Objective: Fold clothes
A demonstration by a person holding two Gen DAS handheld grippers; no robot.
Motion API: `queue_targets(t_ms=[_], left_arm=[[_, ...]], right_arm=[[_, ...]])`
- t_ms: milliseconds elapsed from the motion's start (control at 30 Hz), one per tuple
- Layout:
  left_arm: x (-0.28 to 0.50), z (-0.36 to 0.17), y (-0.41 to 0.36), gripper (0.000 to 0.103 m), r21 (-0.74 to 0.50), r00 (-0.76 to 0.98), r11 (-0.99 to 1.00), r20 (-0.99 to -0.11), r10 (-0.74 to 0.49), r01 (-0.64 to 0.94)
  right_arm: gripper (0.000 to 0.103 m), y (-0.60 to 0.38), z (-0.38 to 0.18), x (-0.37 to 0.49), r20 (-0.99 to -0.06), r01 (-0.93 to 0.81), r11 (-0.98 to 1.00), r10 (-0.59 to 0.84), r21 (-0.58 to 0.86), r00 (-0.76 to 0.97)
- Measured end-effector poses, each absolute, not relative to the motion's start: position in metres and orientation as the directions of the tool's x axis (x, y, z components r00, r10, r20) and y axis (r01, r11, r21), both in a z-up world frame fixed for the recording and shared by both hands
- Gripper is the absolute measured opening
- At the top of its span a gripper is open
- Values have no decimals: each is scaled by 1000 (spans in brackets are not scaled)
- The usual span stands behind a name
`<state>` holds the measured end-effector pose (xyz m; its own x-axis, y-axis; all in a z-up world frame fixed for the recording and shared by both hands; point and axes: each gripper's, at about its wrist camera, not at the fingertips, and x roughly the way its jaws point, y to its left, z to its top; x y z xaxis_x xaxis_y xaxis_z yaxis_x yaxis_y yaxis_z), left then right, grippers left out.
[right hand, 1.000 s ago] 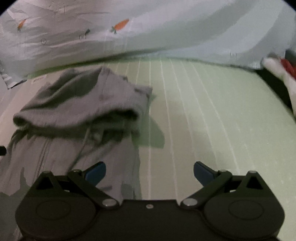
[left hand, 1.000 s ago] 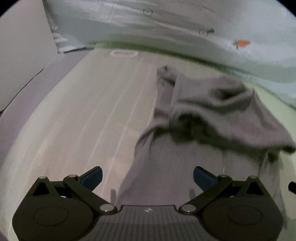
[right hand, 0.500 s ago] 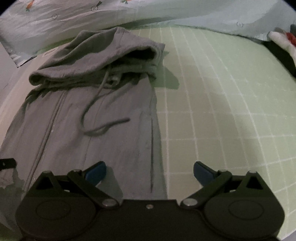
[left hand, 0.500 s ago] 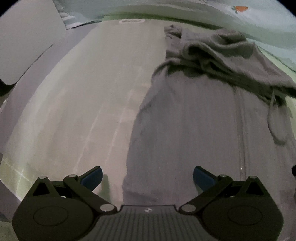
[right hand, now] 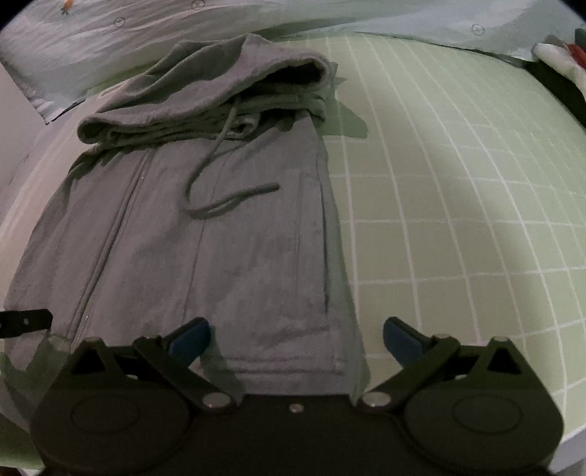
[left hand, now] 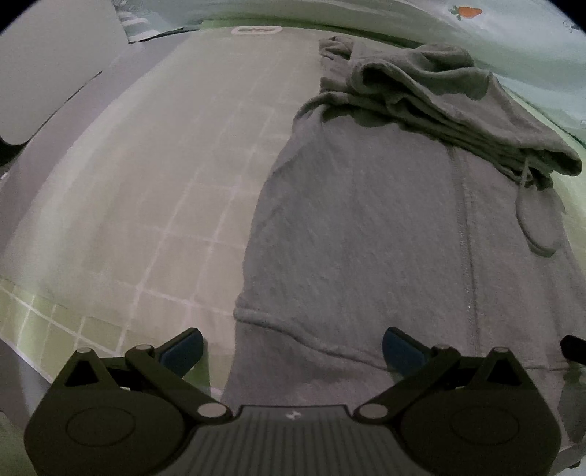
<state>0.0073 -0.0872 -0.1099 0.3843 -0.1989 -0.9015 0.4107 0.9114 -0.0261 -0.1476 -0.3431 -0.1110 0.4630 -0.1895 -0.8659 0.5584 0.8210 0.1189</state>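
While flat on the mat (right hand: 457, 190), hoodie (right hand: 227, 238) hem between each open tool's (left hand: 291, 348) fingers.

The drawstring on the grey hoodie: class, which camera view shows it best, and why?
The right wrist view. The drawstring lies near the picture's middle, its loop and free end fully visible on the hoodie. The left wrist view shows it only at the right edge, fainter and distorted.

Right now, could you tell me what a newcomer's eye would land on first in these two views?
A grey zip-up hoodie lies flat on the green grid-patterned sheet, its hood bunched at the far end and a drawstring looped across the chest. Both the left hand-held gripper and the right hand-held gripper sit open over its near hem. A carrot-print blanket lies beyond.
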Motion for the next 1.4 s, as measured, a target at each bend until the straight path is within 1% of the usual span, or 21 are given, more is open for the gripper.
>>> queue_targets(t_ms=[167, 400, 433, 467, 500, 533, 567, 600, 633, 667, 700, 733, 800, 1000, 1100, 1267, 1333, 1400], left_arm=[[-1, -110, -85, 103, -58, 363, 911, -906, -220, 408], [-17, -110, -95, 102, -40, 331, 869, -915, -230, 493], [-20, -110, -97, 102, -41, 325, 860, -916, -235, 508], [-23, -110, -99, 99, -41, 319, 852, -917, -240, 523], [-24, -108, -100, 94, -38, 317, 842, -916, -245, 539], [-25, -106, -101, 89, -36, 315, 831, -916, -250, 554], [-25, -104, -103, 76, -40, 312, 821, -914, -261, 569], [-25, -101, -104, 62, -45, 307, 814, -913, -269, 580], [-25, -99, -105, 56, -50, 303, 806, -912, -278, 589], [-24, -97, -104, 41, -63, 295, 803, -911, -289, 592], [-23, -96, -104, 19, -78, 287, 801, -909, -302, 594], [-21, -92, -104, 16, -103, 281, 804, -904, -321, 585], [-18, -86, -103, 15, -152, 272, 809, -893, -359, 567], [-10, -43, -117, 15, -150, 368, 780, -817, -444, 607], [2, -26, -125, 15, -178, 402, 786, -781, -479, 592], [45, -10, -139, 15, -264, 434, 804, -730, -528, 534], [61, -2, -147, 15, -298, 452, 802, -700, -552, 518], [74, 7, -155, 16, -306, 474, 800, -676, -564, 516]], right_arm=[[103, -326, -113, -148, -884, 528, 845, -175, 91, 432], [103, -307, -112, -145, -899, 469, 880, -146, 72, 413], [102, -306, -111, -145, -899, 466, 882, -144, 73, 414], [98, -305, -110, -145, -898, 462, 884, -141, 75, 416], [94, -304, -108, -145, -897, 460, 885, -141, 77, 420], [84, -304, -106, -146, -894, 458, 886, -142, 78, 425], [69, -303, -104, -147, -889, 458, 885, -144, 80, 434], [59, -304, -101, -149, -885, 459, 883, -135, 96, 445], [38, -305, -99, -150, -881, 460, 880, -122, 117, 457], [19, -308, -99, -151, -877, 463, 871, -85, 165, 473], [16, -312, -99, -152, -870, 465, 857, -40, 223, 491], [16, -314, -98, -152, -867, 471, 846, -23, 248, 497], [14, -315, -93, -151, -859, 471, 846, -31, 251, 512], [14, -330, -59, -141, -778, 441, 844, -48, 304, 627], [14, -348, -44, -133, -732, 452, 817, -55, 358, 679], [14, -391, -32, -114, -651, 484, 703, -40, 521, 758], [14, -402, -27, -104, -626, 479, 689, -49, 543, 779], [14, -411, -21, -93, -601, 470, 685, -59, 556, 797]])
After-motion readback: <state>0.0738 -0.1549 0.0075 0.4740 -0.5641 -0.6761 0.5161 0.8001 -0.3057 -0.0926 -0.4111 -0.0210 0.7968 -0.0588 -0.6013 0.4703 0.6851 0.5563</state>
